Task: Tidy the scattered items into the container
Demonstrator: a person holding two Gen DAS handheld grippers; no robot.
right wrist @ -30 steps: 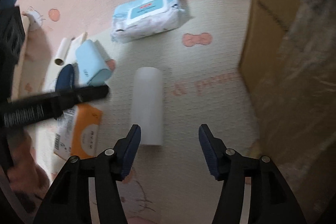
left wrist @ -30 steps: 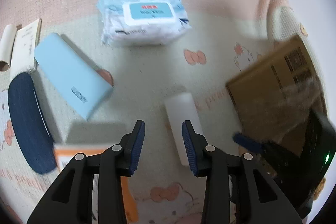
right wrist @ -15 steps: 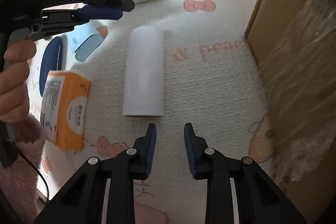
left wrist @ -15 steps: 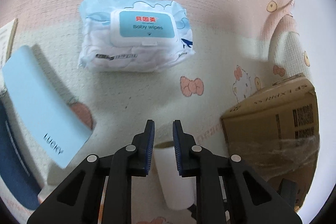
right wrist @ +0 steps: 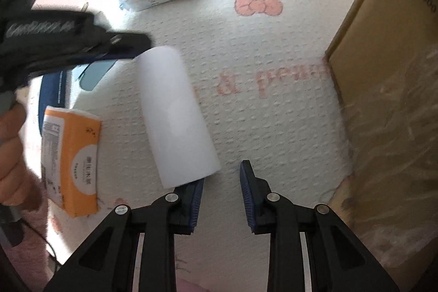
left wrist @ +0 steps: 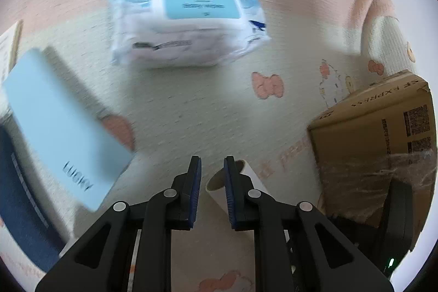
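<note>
The white paper roll [right wrist: 176, 114] lies on its side on the patterned play mat [right wrist: 273, 106], running from the centre of the right wrist view down toward its lower middle, with the cardboard box [right wrist: 388, 100], surely the container meant, standing along the right edge. The left gripper [left wrist: 212, 177] comes in at the roll's far end; its jaws are narrow and seem to straddle the rim of the hollow core [left wrist: 219, 179], one finger inside and one outside, though whether they actually pinch it I cannot tell. That end grip would suit a tube too fat for the jaws to span. The right gripper [right wrist: 221, 182] hovers at the near end with jaws moderately apart and empty, its left fingertip just beside or under the roll, likely to steady it. A baby wipes pack [left wrist: 189, 18] sits at upper centre of the left wrist view, a light blue box [left wrist: 60, 138] at left, and an orange tissue pack [right wrist: 71, 158] lower left of the right view, all waiting.
</note>
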